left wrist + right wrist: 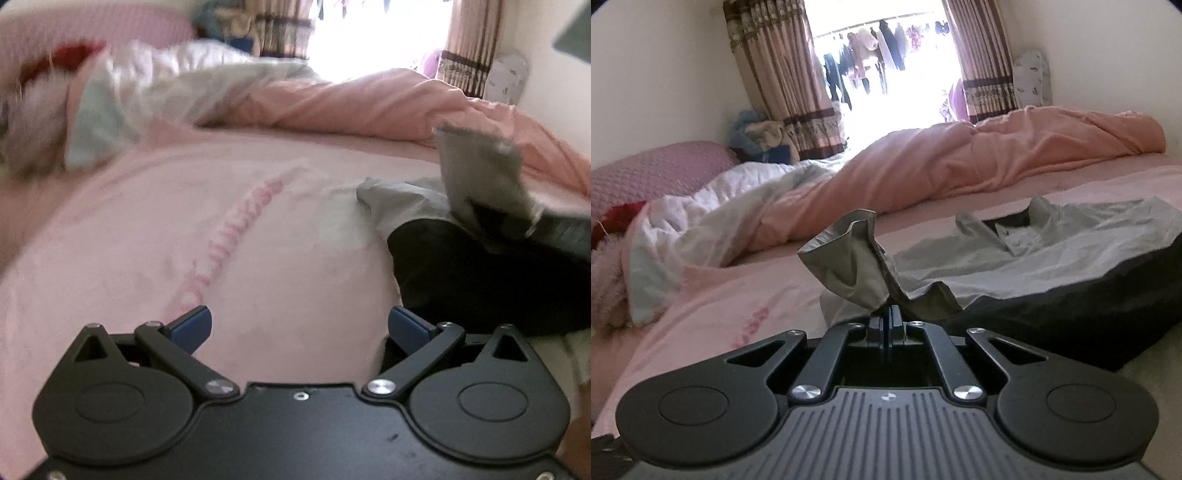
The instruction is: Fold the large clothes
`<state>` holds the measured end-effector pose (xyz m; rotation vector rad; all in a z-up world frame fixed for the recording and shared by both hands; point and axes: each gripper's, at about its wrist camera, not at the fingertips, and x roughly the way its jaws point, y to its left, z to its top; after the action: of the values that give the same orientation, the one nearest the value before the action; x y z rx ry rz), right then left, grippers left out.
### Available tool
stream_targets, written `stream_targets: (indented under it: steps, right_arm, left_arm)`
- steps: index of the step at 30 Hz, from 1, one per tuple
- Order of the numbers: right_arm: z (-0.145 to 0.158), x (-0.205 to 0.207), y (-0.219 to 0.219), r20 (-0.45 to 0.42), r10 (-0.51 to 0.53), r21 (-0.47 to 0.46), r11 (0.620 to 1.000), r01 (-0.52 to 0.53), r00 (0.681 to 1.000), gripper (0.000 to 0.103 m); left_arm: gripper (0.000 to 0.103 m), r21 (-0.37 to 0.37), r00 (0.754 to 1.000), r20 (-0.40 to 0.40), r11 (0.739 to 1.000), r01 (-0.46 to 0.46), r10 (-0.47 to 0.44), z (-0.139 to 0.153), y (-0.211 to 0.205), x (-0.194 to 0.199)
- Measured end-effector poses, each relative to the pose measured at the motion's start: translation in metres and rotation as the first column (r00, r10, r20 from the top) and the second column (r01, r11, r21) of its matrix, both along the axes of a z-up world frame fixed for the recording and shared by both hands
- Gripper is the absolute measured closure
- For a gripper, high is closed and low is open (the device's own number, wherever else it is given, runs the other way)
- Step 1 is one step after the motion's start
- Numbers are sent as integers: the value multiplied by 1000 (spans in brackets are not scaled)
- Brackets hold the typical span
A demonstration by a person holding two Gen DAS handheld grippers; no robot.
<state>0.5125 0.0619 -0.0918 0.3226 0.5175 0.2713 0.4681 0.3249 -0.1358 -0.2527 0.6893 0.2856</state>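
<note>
A large jacket [1052, 280], dark on the outside with a pale grey lining, was spread on a pink bed sheet [713, 306], its collar turned toward the far side of the bed. A bunched grey corner of the jacket [846, 266] was lifted above the rest of the garment and was clamped between the pressed-together jaws of the right gripper [886, 325]. This grip was shown only in the right wrist view, where the blue pads were seen meeting with fabric rising from between them.

In the left wrist view the same garment [461, 273] was seen at the right edge, blurred, with a grey flap [480, 177] raised above the dark body. The left gripper [299, 326] was seen there with its jaws spread wide, nothing between them, poised over bare sheet beside the jacket. Pink lettering [236, 236] printed on the sheet was legible only as a smeared band in this view.

Behind the jacket a salmon quilt [997, 158] was heaped along the bed, with a white and grey cover [731, 210] crumpled to its left. A pink pillow [653, 173], patterned curtains [775, 74] and a bright window with hanging clothes [882, 55] were shown most clearly in the right wrist view.
</note>
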Motion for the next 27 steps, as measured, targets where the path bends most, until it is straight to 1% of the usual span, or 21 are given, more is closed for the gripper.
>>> stream_targets:
  steps: [1,2,5,6,7,8,10,11,13,15,17,18,19,20,22,24,26,27]
  right_arm:
    - [-6,4,4,-17,-1,5,1000,1,1000,101]
    - [-11,7,5,-31,1,11,1000,-1,1000,101]
    - [-26,9,13,-57,10,-6,1000,-10,998,99]
    - [-28,9,15,-65,15,-19,1000,-16,998,96]
    - [-31,10,17,-73,23,-25,999,-25,997,89]
    - [-34,11,19,-85,33,-25,999,-35,996,86]
    - [-38,12,19,-111,59,-13,998,-60,992,66]
    - [-36,11,17,-114,75,2,997,-75,991,62]
    - [-28,4,15,-99,119,20,993,-117,988,48]
    - [-14,-8,11,-49,165,11,986,-165,985,44]
    - [-2,-25,5,23,144,-29,989,-144,989,46]
    - [3,-32,1,54,125,-44,991,-123,991,54]
    - [7,-38,-3,73,117,-46,992,-114,990,65]
    - [11,-41,-8,82,119,-32,993,-117,989,68]
    - [17,-43,-22,87,93,40,994,-97,992,75]
    - [18,-36,-28,76,58,90,994,-64,995,78]
    - [14,-17,-20,35,67,68,995,-69,997,79]
    - [8,-6,-12,8,87,50,995,-87,996,82]
  left_arm:
    - [0,-33,1000,4,999,1,-1,-1,4,0]
    - [0,-41,1000,5,999,-4,4,-3,6,1]
    - [0,20,999,-29,1000,-18,18,-7,2,5]
    - [0,30,999,-33,999,-16,17,-8,1,6]
    - [0,32,999,-33,999,-13,14,-8,0,6]
    - [0,30,999,-32,1000,-10,11,-8,-1,6]
    - [0,33,1000,-29,999,-7,8,-7,-3,6]
    - [0,41,1000,-28,999,-6,7,-7,-4,6]
    - [0,52,999,-31,999,-6,8,-8,-4,5]
    - [0,50,999,-33,999,-7,9,-8,-4,4]
    - [0,47,999,-31,999,-9,11,-7,-5,4]
    - [0,47,999,-31,999,-12,13,-7,-5,4]
    - [0,48,999,-28,999,-13,14,-6,-6,3]
    - [0,48,1000,-26,999,-12,13,-6,-6,3]
    - [0,52,1000,-22,999,-5,7,-5,-8,2]
    - [0,58,1000,-17,998,2,-1,-4,-11,1]
    - [0,64,1000,-16,998,8,-7,-3,-13,1]
    - [0,67,1000,-16,998,11,-10,-3,-14,0]
